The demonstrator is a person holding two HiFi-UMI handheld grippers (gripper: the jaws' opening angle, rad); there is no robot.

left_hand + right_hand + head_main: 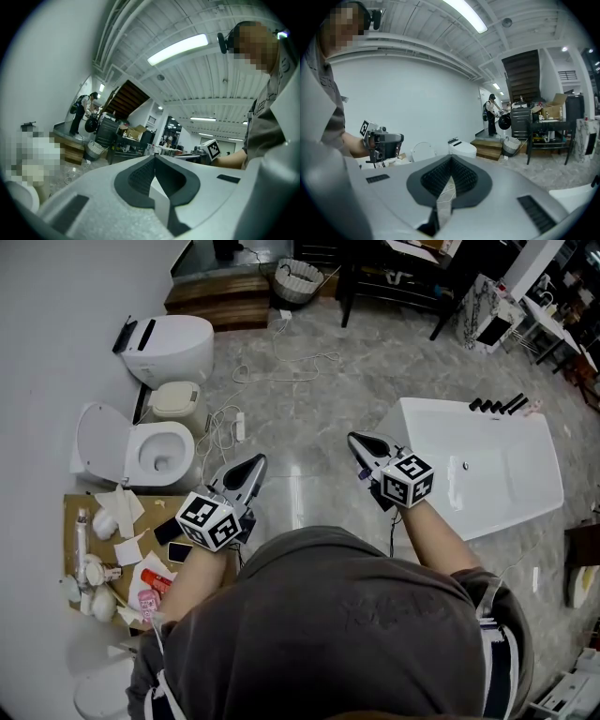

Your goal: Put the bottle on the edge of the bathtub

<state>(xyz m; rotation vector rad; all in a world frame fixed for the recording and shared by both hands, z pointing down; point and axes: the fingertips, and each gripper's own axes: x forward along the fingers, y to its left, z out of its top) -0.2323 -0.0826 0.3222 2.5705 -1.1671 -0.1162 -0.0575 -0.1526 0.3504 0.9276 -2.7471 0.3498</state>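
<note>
The white bathtub [525, 498] stands on the floor to the right, and its corner shows in the right gripper view [577, 191]. Several dark bottles [498, 406] lie on its far rim. More bottles and tubes [82, 529] lie on a cardboard sheet [67, 514] at the left. My left gripper [257, 462] [154, 158] is held in front of the body, shut and empty. My right gripper [354, 439] [451, 158] is also shut with nothing between its jaws, a short way left of the tub. Each gripper sees the other at its side.
Two toilets [150, 448] [173, 346] stand along the left wall, with white cables [225, 423] on the marble floor nearby. Wooden steps [220, 298], a basket [298, 279] and a dark table [394, 277] lie far ahead. A person [491, 111] stands in the distance.
</note>
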